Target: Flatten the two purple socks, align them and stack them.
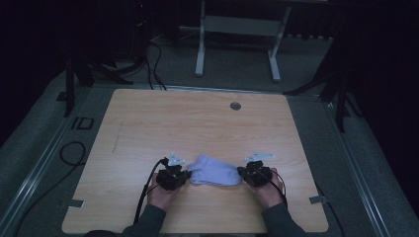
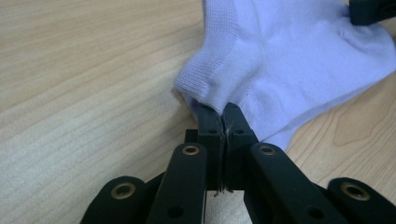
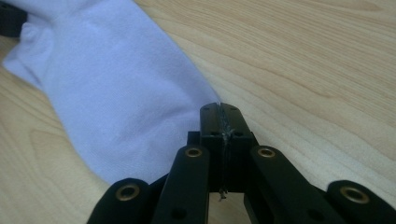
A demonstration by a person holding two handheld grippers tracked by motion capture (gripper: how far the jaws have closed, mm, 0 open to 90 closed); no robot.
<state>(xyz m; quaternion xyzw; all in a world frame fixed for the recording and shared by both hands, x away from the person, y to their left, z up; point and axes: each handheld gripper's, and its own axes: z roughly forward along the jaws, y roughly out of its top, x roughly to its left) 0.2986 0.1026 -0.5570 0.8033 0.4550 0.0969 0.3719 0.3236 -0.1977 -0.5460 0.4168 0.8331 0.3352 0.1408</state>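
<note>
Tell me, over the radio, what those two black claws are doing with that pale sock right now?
Left gripper shut on the sock at its cuff end. Right gripper shut on the opposite end. Sock flat on the wooden table. Nothing in the way.

A light wooden table (image 1: 148, 123) carries the things. A pale lilac sock (image 1: 213, 171) lies flat near its front edge, about midway along.

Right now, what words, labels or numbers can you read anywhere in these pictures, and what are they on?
"ID": pale letters on the dark floor strip left of the wooden table.
White sock: no print or label readable.
Left gripper and right gripper: no markings readable.
</note>
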